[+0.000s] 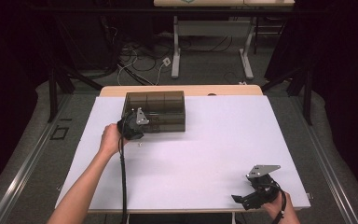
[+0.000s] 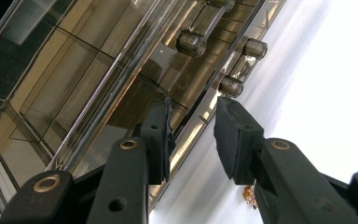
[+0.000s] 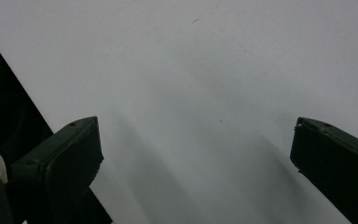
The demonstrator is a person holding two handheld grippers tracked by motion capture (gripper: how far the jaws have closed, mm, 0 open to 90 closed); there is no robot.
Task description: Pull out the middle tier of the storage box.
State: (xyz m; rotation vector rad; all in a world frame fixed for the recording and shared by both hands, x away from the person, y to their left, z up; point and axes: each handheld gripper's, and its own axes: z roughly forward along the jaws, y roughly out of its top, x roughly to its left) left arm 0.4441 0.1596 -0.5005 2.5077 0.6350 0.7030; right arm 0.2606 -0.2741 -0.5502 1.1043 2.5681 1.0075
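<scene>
A smoky see-through plastic box (image 1: 156, 109) with inner dividers stands at the back of the white table (image 1: 205, 149), left of centre. My left gripper (image 1: 141, 123) is at the box's front left corner. In the left gripper view the box (image 2: 74, 79) is close up, and the left gripper (image 2: 193, 109) has its jaws on either side of the box's lower front rim, with a gap still showing beside the right pad (image 2: 235, 140). Round handle knobs (image 2: 230, 86) sit just beyond the fingertips. My right gripper (image 1: 240, 200) rests near the table's front right corner, open wide over bare table (image 3: 196, 70).
A tiny brownish bit (image 2: 249, 192) lies on the table beside the left gripper, also seen as a speck (image 1: 140, 144) in the high view. The table's front edge (image 1: 182, 211) runs just behind the right gripper. Desk legs and cables (image 1: 140, 60) stand on the floor beyond.
</scene>
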